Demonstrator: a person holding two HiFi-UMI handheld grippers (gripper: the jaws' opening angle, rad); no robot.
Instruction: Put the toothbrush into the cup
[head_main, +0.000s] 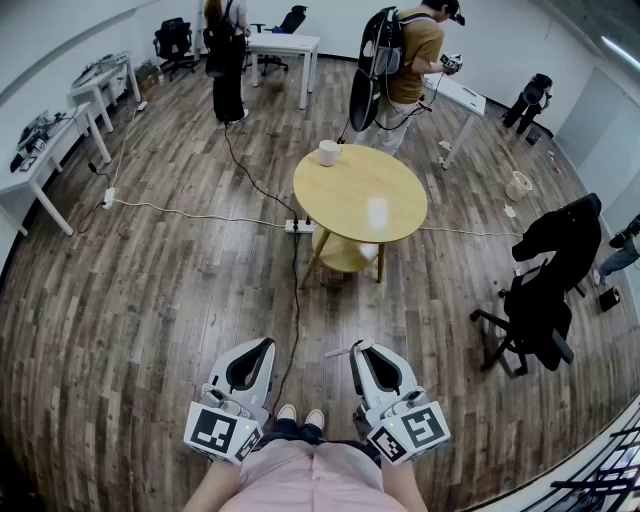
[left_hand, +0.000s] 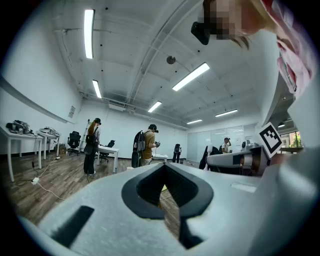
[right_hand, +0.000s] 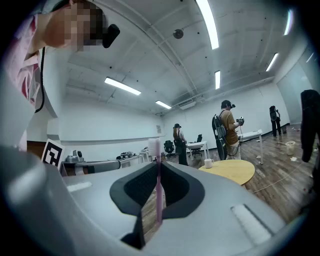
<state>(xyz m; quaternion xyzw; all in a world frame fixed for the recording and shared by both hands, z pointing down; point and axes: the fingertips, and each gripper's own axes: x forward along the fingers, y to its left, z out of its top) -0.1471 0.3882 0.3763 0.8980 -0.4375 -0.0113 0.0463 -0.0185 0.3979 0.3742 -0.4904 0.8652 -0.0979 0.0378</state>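
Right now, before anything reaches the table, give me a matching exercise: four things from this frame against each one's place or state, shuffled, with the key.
Things:
1. toothbrush
2. cup
3. left tool
4. black chair

Places or states:
A. on the round table, at its far edge
B. shut, with nothing in it
C. clamped in the right tool
D. on the floor, right of the table

Pairs: 1-C, 2-A, 3-B, 4-D.
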